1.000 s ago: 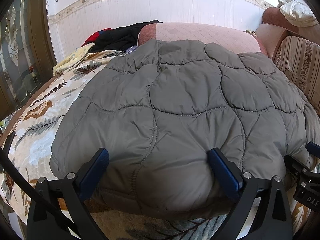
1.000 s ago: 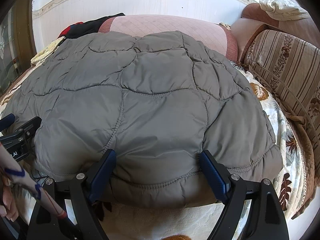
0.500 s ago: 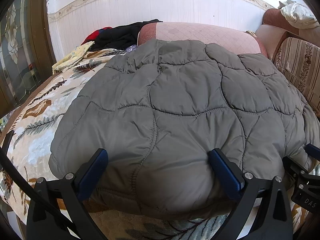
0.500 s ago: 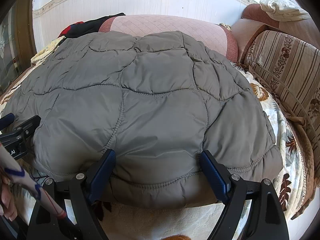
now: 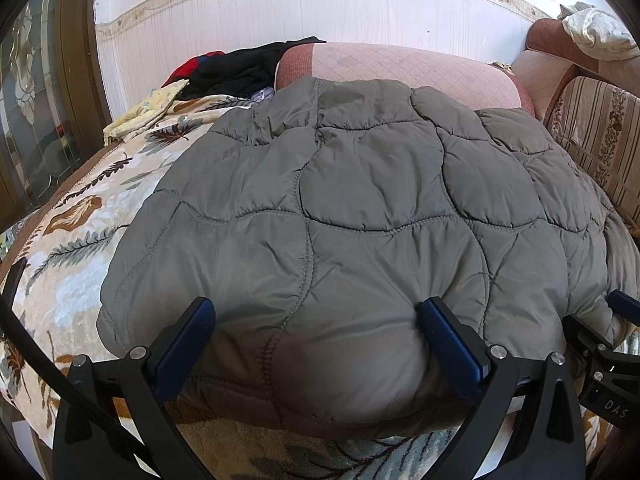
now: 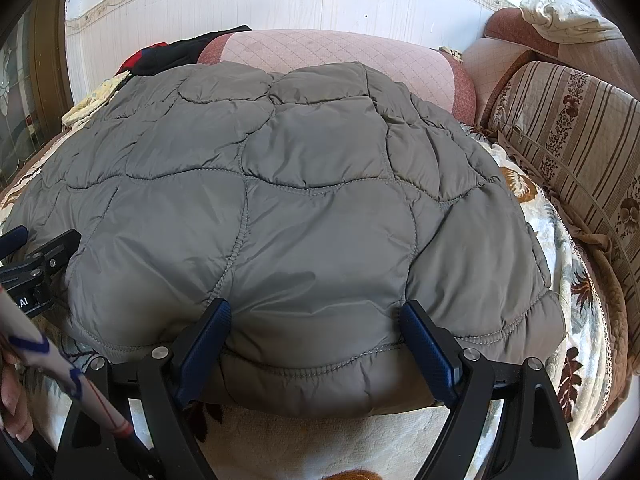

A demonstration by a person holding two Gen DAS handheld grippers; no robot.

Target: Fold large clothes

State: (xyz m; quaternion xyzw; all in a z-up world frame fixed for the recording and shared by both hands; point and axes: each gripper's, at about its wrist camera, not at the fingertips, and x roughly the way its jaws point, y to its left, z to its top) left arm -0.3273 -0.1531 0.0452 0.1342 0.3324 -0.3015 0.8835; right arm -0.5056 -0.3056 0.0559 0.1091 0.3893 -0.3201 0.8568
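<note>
Now both jaws gape around the grey jacket's near hem, unclenched; blanket flanks it.

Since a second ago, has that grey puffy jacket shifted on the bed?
No. In the left wrist view, the grey jacket meets the pink bolster and the leaf-print bedspread just as before.

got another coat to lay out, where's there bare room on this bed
Bare floral blanket shows left of the gray quilted jacket, up to the yellow cloth. A narrow strip runs between the jacket and striped sofa back. The middle and far-left clothes pile are crowded.
</note>
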